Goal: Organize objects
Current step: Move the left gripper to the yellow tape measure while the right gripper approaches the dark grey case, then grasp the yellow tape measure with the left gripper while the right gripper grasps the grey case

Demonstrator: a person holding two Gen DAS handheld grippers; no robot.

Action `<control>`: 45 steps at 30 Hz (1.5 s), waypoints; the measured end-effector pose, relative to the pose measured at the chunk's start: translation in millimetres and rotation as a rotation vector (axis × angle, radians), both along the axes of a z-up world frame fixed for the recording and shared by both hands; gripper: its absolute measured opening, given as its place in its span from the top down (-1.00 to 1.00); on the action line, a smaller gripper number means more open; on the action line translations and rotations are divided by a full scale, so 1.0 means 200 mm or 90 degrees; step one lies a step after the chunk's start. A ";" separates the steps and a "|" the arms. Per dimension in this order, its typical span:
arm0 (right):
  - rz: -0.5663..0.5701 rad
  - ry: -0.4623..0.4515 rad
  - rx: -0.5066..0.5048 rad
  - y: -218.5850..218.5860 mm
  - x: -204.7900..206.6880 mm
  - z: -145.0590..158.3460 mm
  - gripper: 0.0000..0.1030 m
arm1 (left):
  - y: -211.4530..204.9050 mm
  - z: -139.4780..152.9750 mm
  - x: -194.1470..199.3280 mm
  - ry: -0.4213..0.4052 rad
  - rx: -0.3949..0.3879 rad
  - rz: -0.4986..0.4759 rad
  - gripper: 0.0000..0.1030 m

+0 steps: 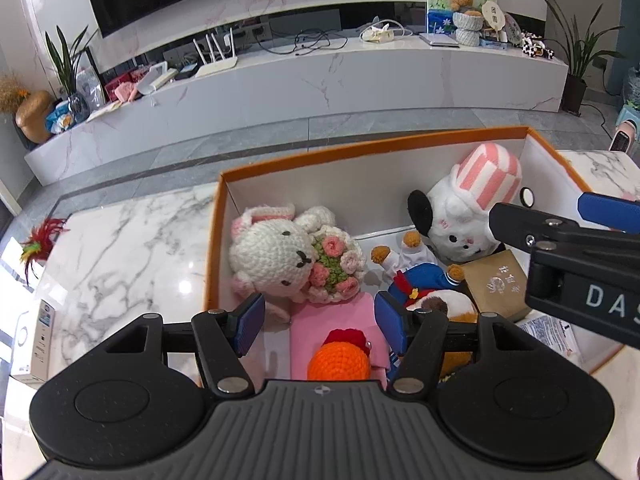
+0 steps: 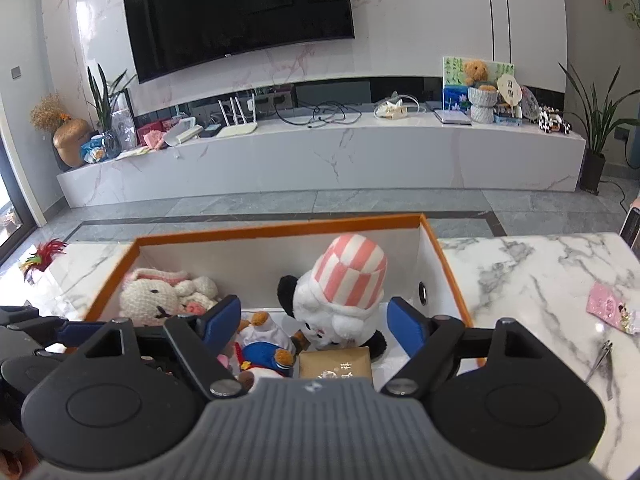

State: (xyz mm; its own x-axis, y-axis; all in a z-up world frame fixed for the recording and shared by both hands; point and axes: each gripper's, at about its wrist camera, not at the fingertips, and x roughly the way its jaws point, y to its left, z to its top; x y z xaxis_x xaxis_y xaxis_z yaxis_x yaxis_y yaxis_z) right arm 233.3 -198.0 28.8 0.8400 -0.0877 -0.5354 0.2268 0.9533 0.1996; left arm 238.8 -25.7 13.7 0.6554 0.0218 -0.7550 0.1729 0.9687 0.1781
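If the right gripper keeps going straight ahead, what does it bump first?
Probably the white plush panda with a pink-striped hat, standing in the orange box right between the open right gripper fingers; depth is hard to judge.

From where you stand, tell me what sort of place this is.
Most likely a home living room. A big television hangs on a marble wall above a long low cabinet with a router and cables, and a box of soft toys sits on a marble table.

Both the left gripper (image 1: pixel 320 322) and the right gripper (image 2: pixel 314 326) point forward and slightly downward, side by side, jaws spread wide and holding nothing.
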 end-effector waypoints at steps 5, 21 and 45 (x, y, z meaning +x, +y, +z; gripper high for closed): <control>0.023 -0.021 0.000 0.03 -0.11 0.09 -0.64 | 0.08 0.08 -0.07 -0.004 -0.032 0.002 -0.39; 0.098 -0.020 -0.038 0.17 -0.71 0.18 -0.75 | 0.28 0.01 -0.64 0.013 -0.089 -0.017 -0.51; 0.128 0.079 -0.142 0.74 -1.19 -0.38 -0.87 | 0.21 -0.45 -0.47 0.085 -0.097 0.021 -0.54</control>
